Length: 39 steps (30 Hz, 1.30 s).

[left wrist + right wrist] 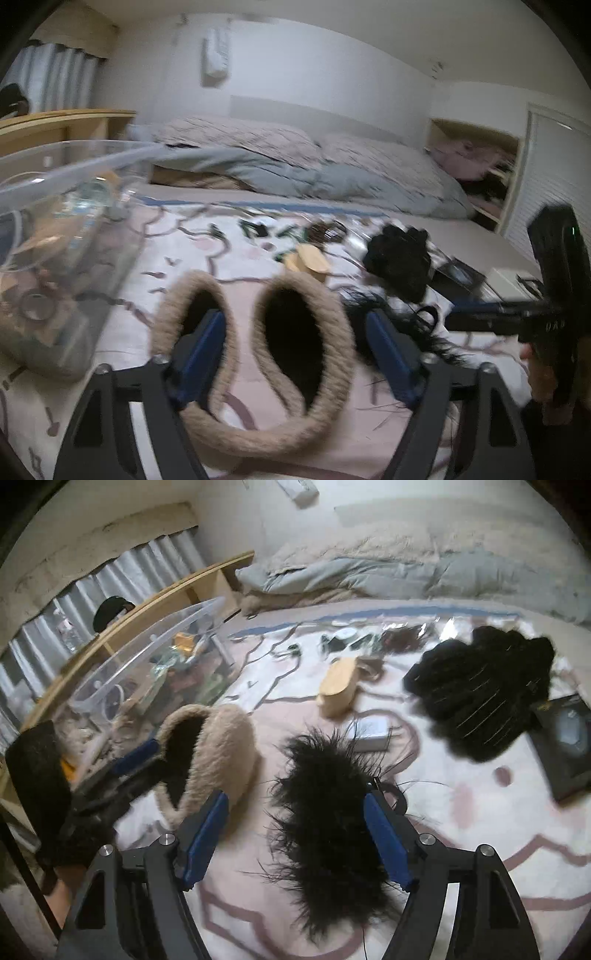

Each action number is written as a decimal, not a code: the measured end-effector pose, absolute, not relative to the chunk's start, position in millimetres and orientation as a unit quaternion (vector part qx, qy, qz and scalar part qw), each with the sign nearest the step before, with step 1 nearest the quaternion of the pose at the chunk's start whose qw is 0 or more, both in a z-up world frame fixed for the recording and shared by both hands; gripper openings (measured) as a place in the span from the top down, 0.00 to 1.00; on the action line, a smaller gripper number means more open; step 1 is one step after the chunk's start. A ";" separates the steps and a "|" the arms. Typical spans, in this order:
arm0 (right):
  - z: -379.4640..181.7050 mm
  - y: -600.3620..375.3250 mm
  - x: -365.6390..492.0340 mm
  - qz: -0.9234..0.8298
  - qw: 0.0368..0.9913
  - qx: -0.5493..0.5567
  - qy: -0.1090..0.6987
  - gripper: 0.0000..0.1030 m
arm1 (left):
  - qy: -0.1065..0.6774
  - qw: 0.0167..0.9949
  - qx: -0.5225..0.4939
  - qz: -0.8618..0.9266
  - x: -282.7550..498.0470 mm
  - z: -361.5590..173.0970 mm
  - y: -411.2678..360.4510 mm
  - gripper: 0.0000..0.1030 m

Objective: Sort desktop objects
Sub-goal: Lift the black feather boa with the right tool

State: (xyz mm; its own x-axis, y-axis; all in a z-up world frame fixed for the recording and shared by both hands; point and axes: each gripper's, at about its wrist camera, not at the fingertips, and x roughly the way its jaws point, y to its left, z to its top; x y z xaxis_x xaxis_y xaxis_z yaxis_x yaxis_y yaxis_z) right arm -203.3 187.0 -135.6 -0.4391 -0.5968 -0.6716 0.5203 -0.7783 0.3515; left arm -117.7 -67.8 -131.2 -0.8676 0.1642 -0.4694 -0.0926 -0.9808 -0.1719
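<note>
Two tongs are shown above a bed covered by a white cloth [480,849] with pink line patterns.

The left tongs [295,354] are seen wide open. One beige furry earmuff set [258,354], with two dark cups, lies across them: the left blue finger [201,354] appears to sit inside the left cup, while the right finger [388,354] stands outside the right cup. Whether the earmuffs are truly gripped cannot be told. In the right wrist view the same earmuffs [218,753] are seen tilted, beside one clear plastic bin [155,657].

The right tongs [295,838] are also wide open. One black feathery piece [325,834] lies on the cloth between the fingers; the right finger [386,842] is touching its fringe, and the left finger [205,838] is apart from it. Nothing is clamped.

One clear bin [55,229] is placed at the left and holds mixed small items, too blurred to count. Further items on the cloth, one of each:
- black knitted piece [484,698], at the right;
- pale wooden oval object [338,690], near the middle;
- white flat box [373,733], just beyond the feathery piece;
- dark flat box [565,746], at the right edge, touching the knitted piece.

A scatter of small dark items [354,638] lies along the far side; its count cannot be told. A grey duvet [369,576] is bunched behind.
</note>
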 end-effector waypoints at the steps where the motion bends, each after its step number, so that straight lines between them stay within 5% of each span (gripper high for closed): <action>1: -138.6 190.8 -206.5 -0.847 0.320 0.423 -0.051 0.26 | -0.075 0.056 -0.246 0.965 -117.3 -130.3 -71.6 0.20; 12: -150.4 253.3 -235.7 -0.856 0.216 0.429 -0.193 0.27 | -0.117 -0.004 -0.254 0.960 -121.5 -129.4 -107.0 0.20; 15: -176.8 271.9 -249.5 -0.817 0.190 0.474 -0.267 0.43 | -0.118 -0.022 -0.269 0.956 -123.5 -133.9 -113.3 0.20; 21: -213.1 261.7 -264.5 -0.751 0.205 0.537 -0.325 0.46 | -0.133 -0.042 -0.296 0.945 -129.1 -141.8 -124.2 0.20; 39: -160.1 184.8 -204.6 -0.794 0.358 0.484 -0.089 0.51 | -0.137 -0.040 -0.312 0.939 -134.0 -146.9 -123.4 0.20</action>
State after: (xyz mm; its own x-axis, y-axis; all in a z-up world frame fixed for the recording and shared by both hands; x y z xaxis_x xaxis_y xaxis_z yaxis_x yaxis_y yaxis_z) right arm -204.6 184.8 -160.1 -0.2763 -0.6544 -0.7039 0.4817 -0.7281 0.4877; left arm -134.0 -123.4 -146.9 -0.8019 0.0105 -0.5974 0.1611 -0.9590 -0.2330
